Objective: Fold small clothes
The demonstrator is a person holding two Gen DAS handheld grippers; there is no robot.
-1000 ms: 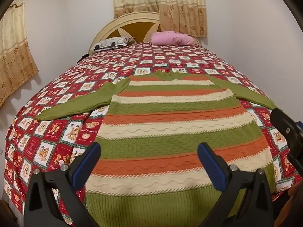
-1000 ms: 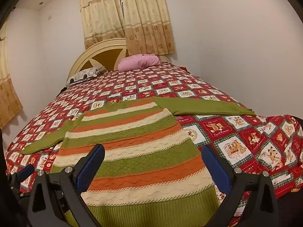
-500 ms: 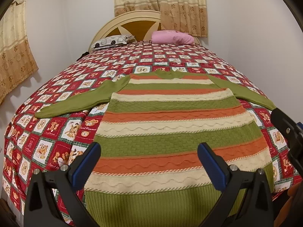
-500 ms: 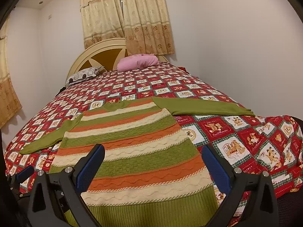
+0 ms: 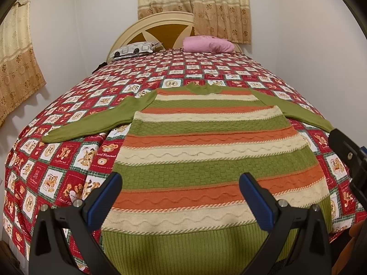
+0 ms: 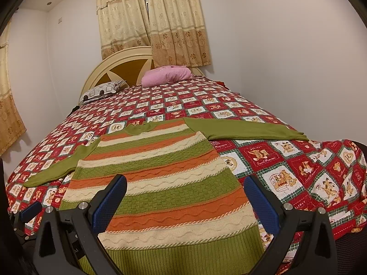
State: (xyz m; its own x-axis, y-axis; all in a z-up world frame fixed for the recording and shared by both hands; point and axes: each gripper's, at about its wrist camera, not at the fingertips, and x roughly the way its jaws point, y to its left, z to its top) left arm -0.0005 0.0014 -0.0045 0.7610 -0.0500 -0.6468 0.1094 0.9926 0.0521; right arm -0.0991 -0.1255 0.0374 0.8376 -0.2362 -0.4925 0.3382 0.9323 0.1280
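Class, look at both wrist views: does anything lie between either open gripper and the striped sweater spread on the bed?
Nothing visible does. The left gripper and right gripper both hang open above the sweater, which lies flat on the bed with both sleeves spread and nothing on it.

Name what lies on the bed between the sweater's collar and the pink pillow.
Nothing but bare patterned bedspread: in the right wrist view, the stretch from the sweater collar to the pink pillow holds no other item.

White walls, beige floral curtains (image 6: 151,20) and a cream arched headboard (image 5: 160,25) enclose the quilted bed (image 6: 206,105).
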